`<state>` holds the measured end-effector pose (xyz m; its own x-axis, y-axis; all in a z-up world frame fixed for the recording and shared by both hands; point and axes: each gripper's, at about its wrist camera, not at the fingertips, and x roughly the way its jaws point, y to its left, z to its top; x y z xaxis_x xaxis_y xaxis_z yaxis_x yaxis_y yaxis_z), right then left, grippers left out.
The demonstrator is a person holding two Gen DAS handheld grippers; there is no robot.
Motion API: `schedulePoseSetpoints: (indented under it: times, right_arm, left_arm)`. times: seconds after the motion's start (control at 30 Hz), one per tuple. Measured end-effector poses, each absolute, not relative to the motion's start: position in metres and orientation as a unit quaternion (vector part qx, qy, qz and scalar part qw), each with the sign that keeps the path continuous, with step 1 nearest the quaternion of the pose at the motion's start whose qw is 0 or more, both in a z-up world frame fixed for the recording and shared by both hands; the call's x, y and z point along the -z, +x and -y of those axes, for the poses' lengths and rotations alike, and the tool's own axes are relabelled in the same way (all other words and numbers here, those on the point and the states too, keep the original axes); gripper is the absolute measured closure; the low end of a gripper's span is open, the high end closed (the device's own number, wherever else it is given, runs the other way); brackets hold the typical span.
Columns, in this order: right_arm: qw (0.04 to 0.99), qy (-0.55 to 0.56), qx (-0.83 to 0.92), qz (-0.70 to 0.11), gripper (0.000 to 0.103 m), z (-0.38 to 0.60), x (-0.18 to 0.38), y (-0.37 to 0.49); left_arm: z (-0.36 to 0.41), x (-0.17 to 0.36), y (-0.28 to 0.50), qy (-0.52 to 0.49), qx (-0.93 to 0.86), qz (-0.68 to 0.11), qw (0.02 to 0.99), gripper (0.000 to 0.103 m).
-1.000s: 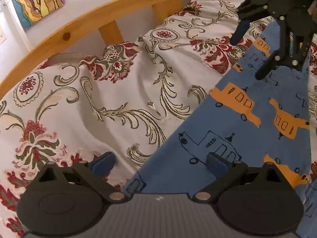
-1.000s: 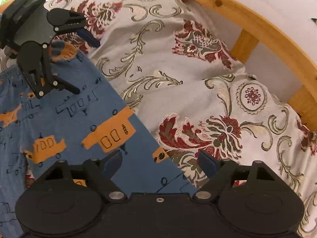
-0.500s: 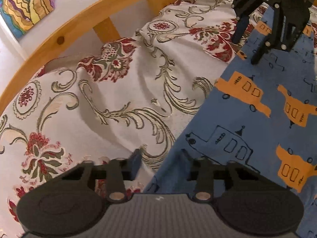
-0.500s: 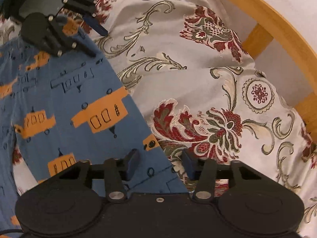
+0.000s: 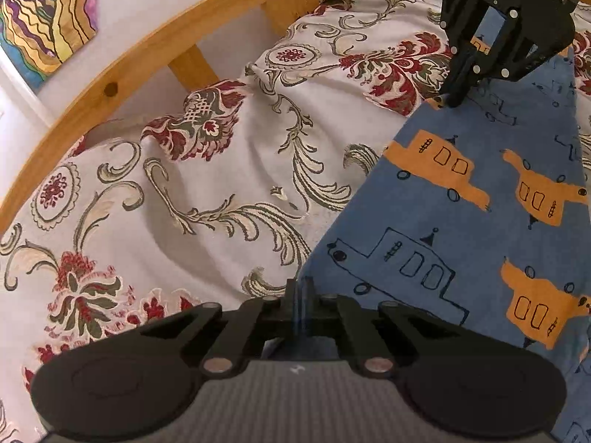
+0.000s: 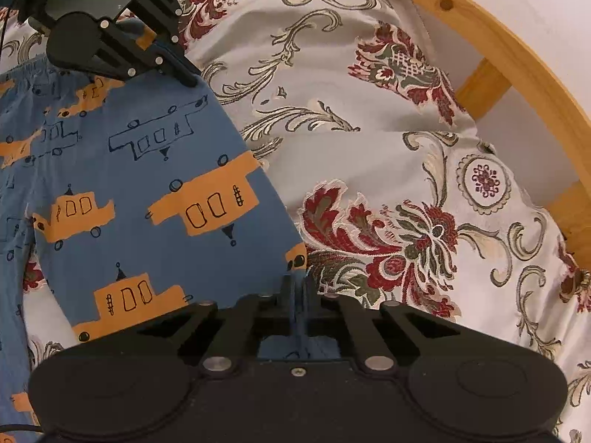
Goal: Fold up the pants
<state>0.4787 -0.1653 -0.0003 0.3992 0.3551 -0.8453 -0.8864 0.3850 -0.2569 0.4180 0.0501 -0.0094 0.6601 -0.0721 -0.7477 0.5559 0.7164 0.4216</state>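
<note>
Both grippers have just snapped closed on the pants (image 5: 461,221), where a second ago their jaws stood wide over the cloth. Left gripper (image 5: 301,288) pinches the blue fabric at its near edge, and the right gripper (image 6: 297,286) nips the same edge further along. Pants lie spread on the floral bedspread (image 5: 221,170) beside the wooden bed rail (image 5: 147,59), boat print up.
</note>
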Motion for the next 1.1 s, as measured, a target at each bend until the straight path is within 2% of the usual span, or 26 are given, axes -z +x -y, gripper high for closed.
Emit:
schedulePoseSetpoints:
  times: [0.2, 0.27, 0.3, 0.37, 0.5, 0.7, 0.8, 0.87, 0.97, 1.03, 1.1]
  right_arm:
    - [0.774, -0.378, -0.39, -0.326, 0.101, 0.167, -0.002, 0.46]
    - [0.781, -0.385, -0.374, -0.318, 0.09, 0.167, 0.001, 0.458]
    - [0.783, -0.387, -0.369, -0.318, 0.075, 0.168, 0.002, 0.458]
    - [0.779, -0.375, -0.378, -0.33, 0.064, 0.171, 0.001, 0.462]
    - [0.767, -0.396, -0.374, -0.339, 0.064, 0.169, 0.004, 0.471]
    - [0.764, -0.367, -0.383, -0.367, 0.062, 0.174, -0.006, 0.497]
    - [0.753, -0.377, -0.388, -0.374, 0.063, 0.175, -0.002, 0.498]
    - [0.75, -0.388, -0.387, -0.372, 0.068, 0.174, 0.002, 0.495]
    - [0.746, -0.402, -0.388, -0.363, 0.083, 0.173, 0.005, 0.488]
    - [0.752, -0.4, -0.383, -0.357, 0.101, 0.176, 0.003, 0.484]
    - [0.761, -0.402, -0.377, -0.342, 0.103, 0.179, 0.002, 0.474]
  left_arm:
    - [-0.046, 0.007, 0.405, 0.336, 0.16, -0.35, 0.86, 0.103]
    - [-0.045, 0.006, 0.401, 0.333, 0.156, -0.347, 0.863, 0.103]
    - [-0.044, 0.007, 0.399, 0.335, 0.154, -0.346, 0.863, 0.103]
    - [-0.043, 0.011, 0.398, 0.34, 0.148, -0.345, 0.862, 0.103]
    - [-0.041, 0.015, 0.397, 0.35, 0.145, -0.343, 0.86, 0.103]
    - [-0.041, 0.017, 0.399, 0.348, 0.142, -0.34, 0.862, 0.103]
    - [-0.042, 0.019, 0.399, 0.345, 0.142, -0.341, 0.863, 0.103]
    - [-0.043, 0.02, 0.4, 0.342, 0.142, -0.342, 0.864, 0.103]
    - [-0.043, 0.019, 0.4, 0.342, 0.14, -0.341, 0.864, 0.103]
    - [-0.042, 0.018, 0.399, 0.342, 0.138, -0.341, 0.865, 0.103]
    - [-0.041, 0.016, 0.396, 0.344, 0.136, -0.339, 0.865, 0.103]
